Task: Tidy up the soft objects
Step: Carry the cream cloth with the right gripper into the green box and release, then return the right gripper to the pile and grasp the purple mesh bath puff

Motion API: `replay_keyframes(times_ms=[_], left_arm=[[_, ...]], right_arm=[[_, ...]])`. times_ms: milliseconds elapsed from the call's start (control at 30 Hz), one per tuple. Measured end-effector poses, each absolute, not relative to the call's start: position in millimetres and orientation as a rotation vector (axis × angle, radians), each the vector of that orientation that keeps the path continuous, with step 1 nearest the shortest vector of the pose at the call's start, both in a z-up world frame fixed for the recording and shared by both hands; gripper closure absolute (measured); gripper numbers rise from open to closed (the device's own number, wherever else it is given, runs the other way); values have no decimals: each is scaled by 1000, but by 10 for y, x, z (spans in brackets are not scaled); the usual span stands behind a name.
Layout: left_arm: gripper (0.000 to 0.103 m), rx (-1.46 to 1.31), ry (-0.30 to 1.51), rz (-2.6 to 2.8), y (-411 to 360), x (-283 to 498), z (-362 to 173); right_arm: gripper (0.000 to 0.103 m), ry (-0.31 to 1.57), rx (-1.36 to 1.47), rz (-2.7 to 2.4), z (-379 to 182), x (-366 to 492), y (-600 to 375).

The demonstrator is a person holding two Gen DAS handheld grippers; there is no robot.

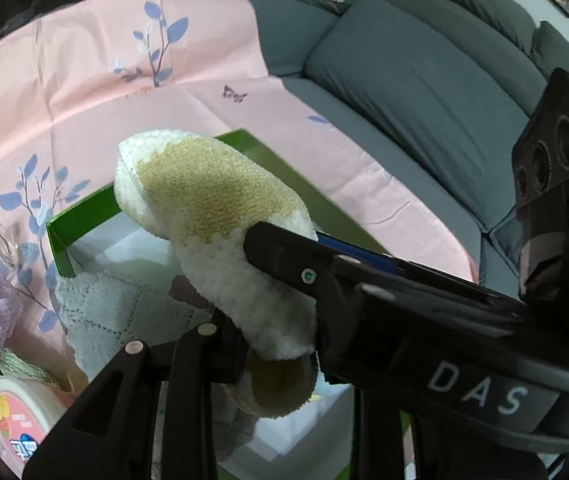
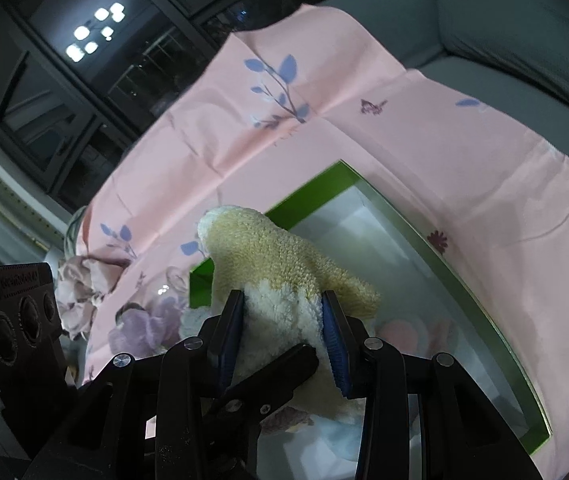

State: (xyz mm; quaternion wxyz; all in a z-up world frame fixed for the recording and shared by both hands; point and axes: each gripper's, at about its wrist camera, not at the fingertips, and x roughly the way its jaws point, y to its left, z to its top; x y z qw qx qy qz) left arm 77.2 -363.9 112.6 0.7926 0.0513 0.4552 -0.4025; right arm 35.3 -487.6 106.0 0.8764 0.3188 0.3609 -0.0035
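Right gripper (image 2: 284,320): clamped on the fuzzy sock (image 2: 284,264), its two blue pads (image 2: 334,344) pressing the white band from either side, jaws narrowed to the sock's width.
Left gripper (image 1: 276,332): also holding the same sock, nearer its lower, tan-tipped end; in its own view the near finger (image 1: 188,356) sits against the fabric, while the far one is hidden behind the sock and the right gripper's arm, so I judge it shut on the sock rather than see it fully.
Sock position: held in the air above the green box (image 2: 436,248), touching neither the box floor nor the cloth.
Sock long axis: in the left wrist view it runs from about 5 o'clock, at the jaws, up toward 11 o'clock, tan patch uppermost and free end pointing away over the far box wall.
Which hand is nearer: both share it; the right grips mid-length, the left the tail.
Box from the sock: directly beneath, its open white interior spreading toward 3 to 5 o'clock in the right wrist view.
Already in the box: a pale knitted cloth (image 1: 104,312) at about 8 o'clock of the sock.
Around the box: the pink floral sheet (image 1: 84,80), then the grey sofa (image 1: 424,80) at 2 o'clock.
Coming move, as I judge it: straight down lands it inside.
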Motion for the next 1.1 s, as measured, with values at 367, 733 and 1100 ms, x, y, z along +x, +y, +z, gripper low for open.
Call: replay_keyframes(times_ms=[367,733,1100], left_arm=[[73,97,1041,-821,-3716,839,966],[42,40,975,-796,-3454,658,1272],[16,-49,889,-691,-2591,415,1621]], right_arm=[[62,792,715,-33,908,399,-4974],[62,700,655,-87,1172,194,-4948],[20,590,559,-114,1579,-109,-4697]])
